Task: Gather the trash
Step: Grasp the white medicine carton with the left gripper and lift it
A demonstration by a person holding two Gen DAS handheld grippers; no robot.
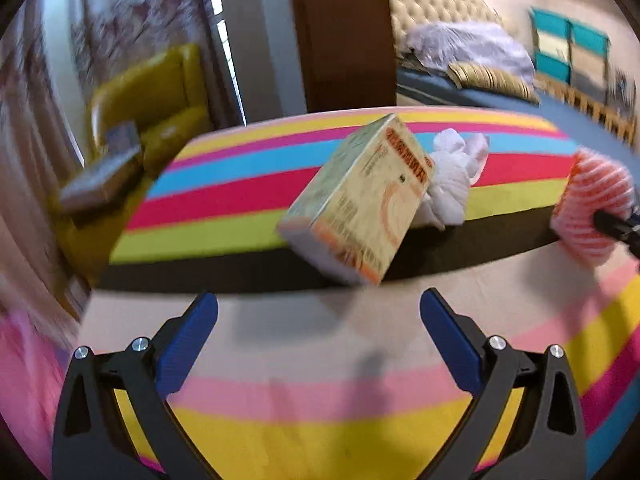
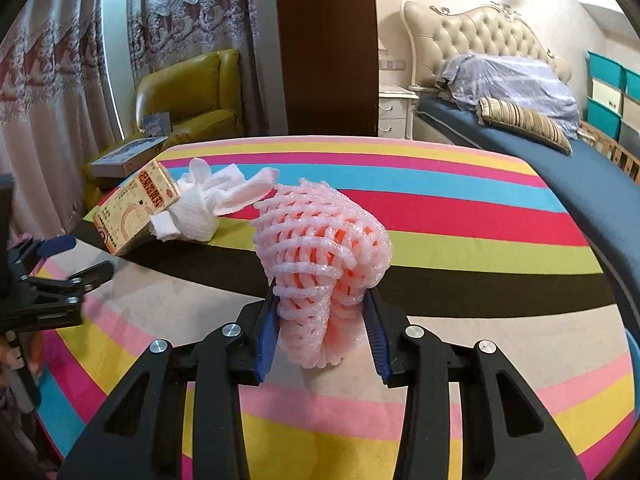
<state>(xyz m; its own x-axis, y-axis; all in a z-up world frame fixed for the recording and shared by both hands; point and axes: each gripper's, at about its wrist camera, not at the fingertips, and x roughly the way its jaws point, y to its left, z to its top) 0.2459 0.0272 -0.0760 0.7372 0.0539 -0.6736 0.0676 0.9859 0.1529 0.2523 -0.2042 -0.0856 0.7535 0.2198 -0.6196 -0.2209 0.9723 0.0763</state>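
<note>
Trash on the striped table (image 2: pixel 460 216): pink foam fruit net (image 2: pixel 324 256) with something orange inside, clamped between the blue pads of the right gripper (image 2: pixel 322 320), jaws narrowed onto its lower end, net standing up and slightly squashed at the grip. Same net shows at the right edge of the left wrist view (image 1: pixel 592 204) with a black finger against it. Cardboard box (image 1: pixel 360 200) with orange print sits tilted near the table's left side, touching a crumpled white tissue (image 1: pixel 452 176) just behind it; both well apart from the net. Left gripper (image 1: pixel 320 344) hovers short of the box, jaws wide apart, nothing between them. Left view blurred. Yellow armchair (image 2: pixel 192 96) and bed (image 2: pixel 560 160) behind the table.
</note>
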